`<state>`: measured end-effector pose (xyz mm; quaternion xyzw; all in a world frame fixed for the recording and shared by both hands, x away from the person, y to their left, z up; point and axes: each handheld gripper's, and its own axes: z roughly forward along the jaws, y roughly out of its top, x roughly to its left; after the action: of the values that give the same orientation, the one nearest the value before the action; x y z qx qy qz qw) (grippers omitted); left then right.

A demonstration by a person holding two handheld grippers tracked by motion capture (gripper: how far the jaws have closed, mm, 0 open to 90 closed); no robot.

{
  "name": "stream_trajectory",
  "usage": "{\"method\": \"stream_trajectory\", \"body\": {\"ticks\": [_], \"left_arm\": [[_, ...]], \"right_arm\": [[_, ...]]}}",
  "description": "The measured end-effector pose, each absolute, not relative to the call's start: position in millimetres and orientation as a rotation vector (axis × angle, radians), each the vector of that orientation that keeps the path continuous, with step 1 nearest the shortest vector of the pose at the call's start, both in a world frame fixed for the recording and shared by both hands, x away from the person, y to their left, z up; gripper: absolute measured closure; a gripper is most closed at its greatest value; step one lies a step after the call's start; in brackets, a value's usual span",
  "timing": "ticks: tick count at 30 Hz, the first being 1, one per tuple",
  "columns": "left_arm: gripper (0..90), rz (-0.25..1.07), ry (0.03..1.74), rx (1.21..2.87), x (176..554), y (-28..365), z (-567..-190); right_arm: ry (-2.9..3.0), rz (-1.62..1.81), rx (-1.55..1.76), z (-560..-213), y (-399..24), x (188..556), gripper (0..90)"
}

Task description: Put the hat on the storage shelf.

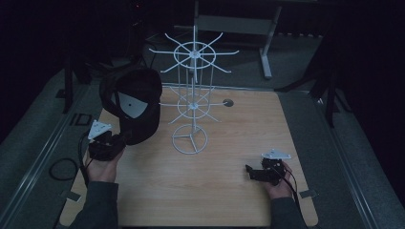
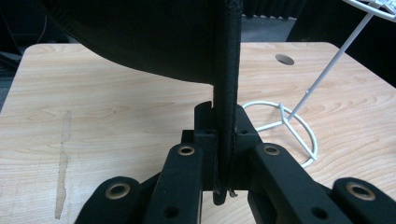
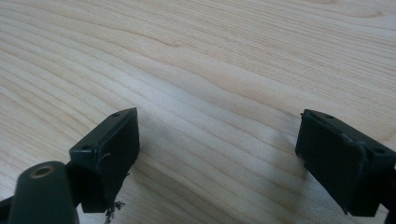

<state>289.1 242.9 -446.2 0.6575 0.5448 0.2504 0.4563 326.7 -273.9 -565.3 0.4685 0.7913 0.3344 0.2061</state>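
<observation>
1. Above table's left side: black cap (image 1: pixel 136 102) held up beside white wire rack (image 1: pixel 192 95), brim edge probably clamped in left gripper (image 2: pixel 223 140), jaws closed on it.
2. Right gripper (image 3: pixel 217 154) rests on table (image 1: pixel 229 191), jaws wide apart, empty.

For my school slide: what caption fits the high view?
Left tongs lift a black cap by its brim beside a white wire rack.

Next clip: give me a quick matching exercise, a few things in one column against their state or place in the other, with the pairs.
Things:
1. black cap
2. white wire rack
3. left gripper
4. right gripper

States:
a. stands upright on the table
b. open, with bare wood between its fingers
c. held up off the table by its brim
d. shut on the brim

Pairs: 1-c, 2-a, 3-d, 4-b
</observation>
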Motion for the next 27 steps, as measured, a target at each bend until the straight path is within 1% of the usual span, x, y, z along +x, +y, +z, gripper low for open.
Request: {"method": "stream_trajectory", "body": {"ticks": [27], "left_arm": [[85.9,0.65,1.318,1.595,279.0,238.0,-423.7]], "right_arm": [[2.205,0.932,1.304,-565.4,-274.0,326.8,13.3]]}}
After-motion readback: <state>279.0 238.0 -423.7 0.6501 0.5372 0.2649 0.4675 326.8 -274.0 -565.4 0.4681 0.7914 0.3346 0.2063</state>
